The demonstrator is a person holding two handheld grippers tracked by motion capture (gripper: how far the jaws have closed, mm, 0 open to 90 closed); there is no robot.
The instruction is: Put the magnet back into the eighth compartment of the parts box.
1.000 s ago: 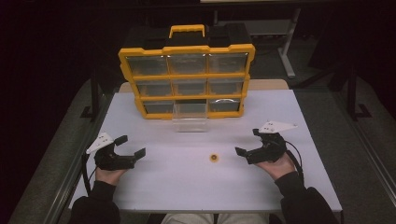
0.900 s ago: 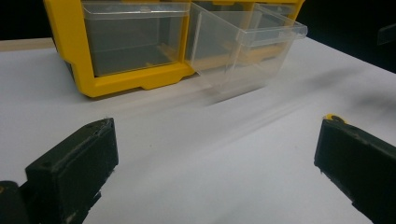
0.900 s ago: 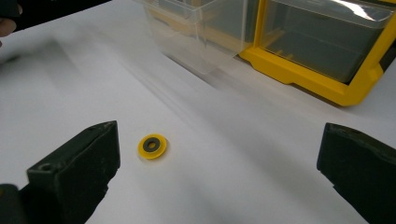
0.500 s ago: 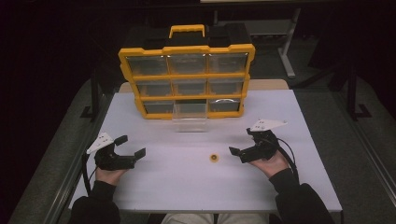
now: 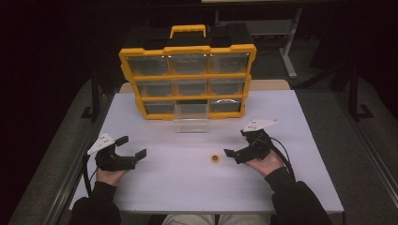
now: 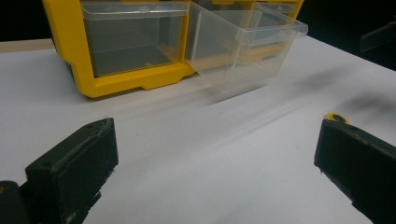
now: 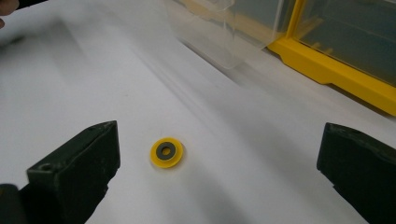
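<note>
- Right gripper (image 5: 238, 153) has crept in toward the little yellow washer (image 5: 215, 159) compared with a second ago; left gripper (image 5: 133, 148) basically hasn't budged over by the table's left edge.
- Both grippers have their jaws spread wide with nothing in them.
- That washer lies flat on the white table (image 5: 187, 187), roughly mid-table, a bit nearer the front edge, just beside the right gripper's tip. In the right gripper view it sits between the jaws, closer to the left one.
- Behind it, a clear drawer (image 5: 190, 117) is pulled out from the bottom row of the yellow organizer case (image 5: 187, 79) at the back edge.
- My guess: it's tiny, light, stiff and slick, lying flush, so it'll probably skate around. I'd pinch it across the outer rim, jaws low to the tabletop.
</note>
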